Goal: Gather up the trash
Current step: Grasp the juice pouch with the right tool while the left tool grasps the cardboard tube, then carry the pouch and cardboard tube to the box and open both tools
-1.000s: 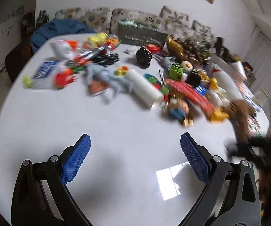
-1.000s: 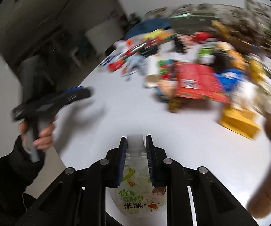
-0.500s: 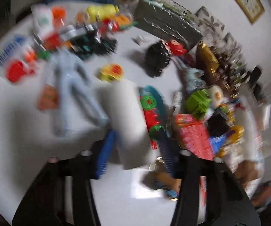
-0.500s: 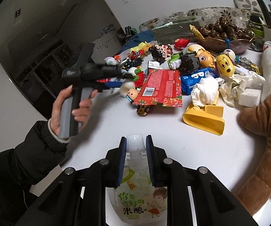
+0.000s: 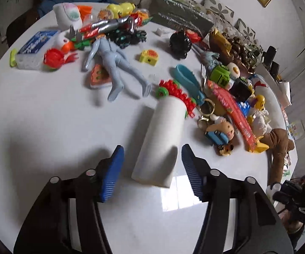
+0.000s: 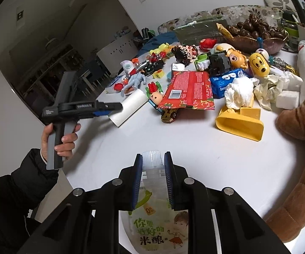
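— Saw the left gripper (image 5: 152, 148)?
— Yes. Caught it opening its jaws, with the white roll (image 5: 163, 139) lying between them on the table (image 5: 46, 127), near the toys. Touched nothing yet, by the look of it.
— Best way to grab it?
— Should have gone lower, kept one pad on each long side, then squeezed softly. Might have squashed or rolled away otherwise.
— And the right gripper (image 6: 153, 155)?
— Shut tight on the drink pouch (image 6: 154, 228), right under its white cap (image 6: 152, 160). Needed only a steady hold.
— Read any words?
— Read "你要好好的" and "米酿" on the pouch, plus a "0" on an orange tag. Made out "Dee" and a big "3" on the blue box (image 6: 224, 82). Could not read the small print on the red wrapper (image 6: 186, 89).
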`<state>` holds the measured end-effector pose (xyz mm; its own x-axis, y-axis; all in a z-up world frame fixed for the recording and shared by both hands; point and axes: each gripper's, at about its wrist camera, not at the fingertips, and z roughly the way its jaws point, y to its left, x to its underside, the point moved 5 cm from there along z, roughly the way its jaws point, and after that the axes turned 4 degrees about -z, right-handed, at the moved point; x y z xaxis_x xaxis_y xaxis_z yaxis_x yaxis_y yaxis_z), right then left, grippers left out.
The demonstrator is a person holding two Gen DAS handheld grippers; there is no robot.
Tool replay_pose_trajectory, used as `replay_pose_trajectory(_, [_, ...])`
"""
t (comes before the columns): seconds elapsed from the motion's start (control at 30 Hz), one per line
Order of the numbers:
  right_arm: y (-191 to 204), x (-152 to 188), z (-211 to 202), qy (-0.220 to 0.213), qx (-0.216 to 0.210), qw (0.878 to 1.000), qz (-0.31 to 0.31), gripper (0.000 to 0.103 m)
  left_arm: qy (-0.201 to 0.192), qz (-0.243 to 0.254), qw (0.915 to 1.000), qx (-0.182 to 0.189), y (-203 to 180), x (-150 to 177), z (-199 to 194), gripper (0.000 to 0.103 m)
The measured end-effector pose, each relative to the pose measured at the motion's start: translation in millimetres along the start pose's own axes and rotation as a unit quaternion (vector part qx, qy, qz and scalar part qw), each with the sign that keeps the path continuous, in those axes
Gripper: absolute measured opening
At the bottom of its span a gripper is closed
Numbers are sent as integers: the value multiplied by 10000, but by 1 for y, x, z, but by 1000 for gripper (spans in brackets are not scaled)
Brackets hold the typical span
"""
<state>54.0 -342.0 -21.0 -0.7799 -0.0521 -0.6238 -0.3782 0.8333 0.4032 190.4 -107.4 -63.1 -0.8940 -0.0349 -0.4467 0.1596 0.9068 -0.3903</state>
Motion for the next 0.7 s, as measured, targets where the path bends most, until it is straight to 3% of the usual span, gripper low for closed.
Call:
replay_pose_trajectory(0.07, [1, 0, 2, 7, -8, 10000, -11, 21, -140, 340, 9991, -202, -11, -8, -1, 82])
replay_pose_trajectory(0.13, [2, 1, 6, 44, 43, 10000, -17, 21, -190, 616, 9966, -513, -16, -11, 5, 83])
replay_pose_trajectory(0.2, [2, 4, 12, 116, 148, 9998, -35, 21, 134, 752, 9954, -584, -19, -8, 22, 81])
replay_pose_trajectory(0.27, [2, 6, 18, 194, 227, 9995, -63, 21, 333, 947, 9922, -745, -19, 0, 35, 52])
replay_pose_trajectory(0.33, [4, 7, 20, 220, 344, 9991, -101, 21, 134, 1310, 9840, -1199, -22, 7, 36, 39])
replay_pose_trajectory(0.37, [6, 7, 20, 232, 389, 9989, -138, 21, 81, 1278, 9839, -1243, -21, 10, 32, 39])
replay_pose_trajectory(0.43, [14, 6, 16, 174, 466, 9985, -210, 21, -141, 1085, 9893, -966, -18, 17, 10, 39])
replay_pose_trajectory(0.57, [40, 5, -2, -115, 438, 9983, -362, 21, -839, 1221, 9867, -662, -22, 44, -61, 39])
replay_pose_trajectory(0.7, [76, 13, -24, -538, 242, 9968, -533, 21, -1212, 1357, 9825, -391, -26, 86, -119, 39])
